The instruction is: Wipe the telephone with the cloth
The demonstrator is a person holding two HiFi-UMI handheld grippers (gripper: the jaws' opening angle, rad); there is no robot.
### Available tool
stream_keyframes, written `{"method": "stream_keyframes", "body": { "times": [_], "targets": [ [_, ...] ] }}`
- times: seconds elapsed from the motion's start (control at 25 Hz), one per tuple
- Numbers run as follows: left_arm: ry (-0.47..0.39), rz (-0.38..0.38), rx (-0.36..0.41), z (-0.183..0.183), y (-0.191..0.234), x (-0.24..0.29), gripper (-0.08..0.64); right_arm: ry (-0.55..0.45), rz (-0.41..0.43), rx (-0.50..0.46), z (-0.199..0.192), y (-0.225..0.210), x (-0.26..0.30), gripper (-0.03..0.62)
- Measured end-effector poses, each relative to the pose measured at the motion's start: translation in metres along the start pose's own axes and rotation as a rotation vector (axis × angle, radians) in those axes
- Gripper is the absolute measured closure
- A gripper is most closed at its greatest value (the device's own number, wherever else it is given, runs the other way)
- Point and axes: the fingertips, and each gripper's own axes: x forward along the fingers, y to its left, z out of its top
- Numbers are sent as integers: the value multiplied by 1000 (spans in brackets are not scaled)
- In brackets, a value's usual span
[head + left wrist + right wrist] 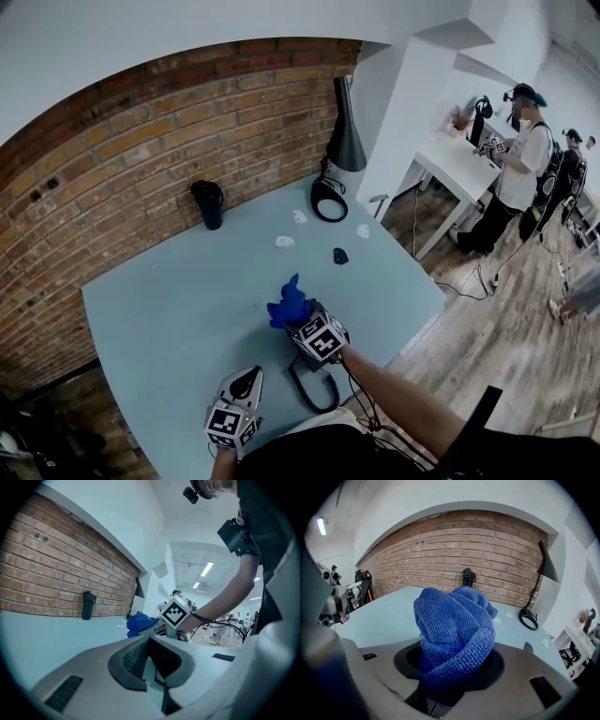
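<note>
Here, the right hand-held gripper (302,323) is closed on a bunched blue cloth (454,630), which stands up out of its jaws, above the worktop (169,319) and near its front edge. The left hand-held gripper (151,667) sits at the front edge, nearer the person. Its jaws are slightly parted and hold nothing; a thin strip of worktop shows between them. A black cable loop (314,386) lies at the front edge below the right hand-held gripper. The telephone cannot be made out with certainty. Bare surface stretches from the cloth to the brick wall (141,141) on the left. A black tumbler (208,203) stands close to the wall. Toward the far right corner, a black lamp (344,131) stands on a ring base (329,200), and small white pieces (284,242) and a small black piece (340,255) lie scattered well apart from the cloth.
</note>
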Motion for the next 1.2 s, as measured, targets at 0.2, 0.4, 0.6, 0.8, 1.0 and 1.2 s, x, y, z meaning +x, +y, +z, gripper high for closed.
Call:
{"method": "stream_keyframes", "body": {
  "times": [0.2, 0.4, 0.6, 0.8, 1.0, 1.2],
  "targets": [
    [8, -11, -1, -2, -3, 1, 560, -1, -10, -14, -3, 2, -4, 394],
    [9, -18, 4, -3, -5, 1, 560, 1, -18, 31, -15, 1, -4, 394],
    [7, -21, 6, -2, -5, 1, 560, 12, -15, 40, -23, 4, -8, 394],
    [8, -25, 12, -3, -7, 0, 560, 5, -14, 59, -32, 8, -12, 394],
    [11, -32, 16, -4, -9, 2, 560, 14, -11, 85, -42, 15, -19, 394],
    [11, -41, 21, -4, -13, 4, 560, 27, -16, 77, -61, 19, -24, 394]
  ]
}}
